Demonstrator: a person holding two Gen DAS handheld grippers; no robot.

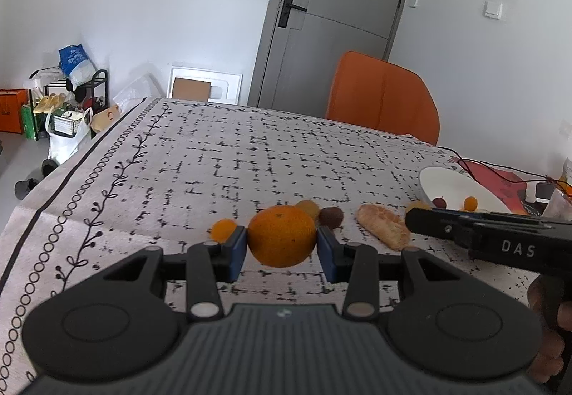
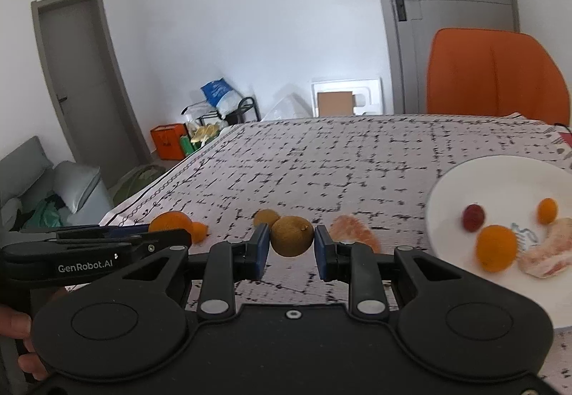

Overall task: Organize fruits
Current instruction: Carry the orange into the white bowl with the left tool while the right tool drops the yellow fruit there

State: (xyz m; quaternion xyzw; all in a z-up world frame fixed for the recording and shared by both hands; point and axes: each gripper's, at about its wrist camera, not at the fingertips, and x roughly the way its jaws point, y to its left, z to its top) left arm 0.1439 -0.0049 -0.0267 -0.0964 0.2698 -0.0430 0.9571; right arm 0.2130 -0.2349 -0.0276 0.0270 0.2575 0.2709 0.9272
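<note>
My left gripper (image 1: 281, 246) is shut on a large orange (image 1: 281, 235) just above the patterned tablecloth (image 1: 214, 159). My right gripper (image 2: 291, 246) is shut on a brown round fruit (image 2: 291, 235). Beside the orange lie a small kumquat (image 1: 222, 229), a dark brown fruit (image 1: 331, 217) and a peeled citrus segment (image 1: 384, 230). A white plate (image 2: 464, 180) at the right holds a red grape (image 2: 473, 217), a kumquat (image 2: 547, 210), a small orange (image 2: 496, 252) and a citrus segment (image 2: 545, 252). The other brown fruit (image 2: 266, 217) and a segment (image 2: 354, 234) lie on the cloth.
An orange chair (image 1: 384, 98) stands at the table's far side. Red and black wires (image 1: 500, 169) and a small box lie right of the plate. The left gripper's body (image 2: 89, 252) crosses the right wrist view at the left. Clutter sits on the floor beyond the left edge.
</note>
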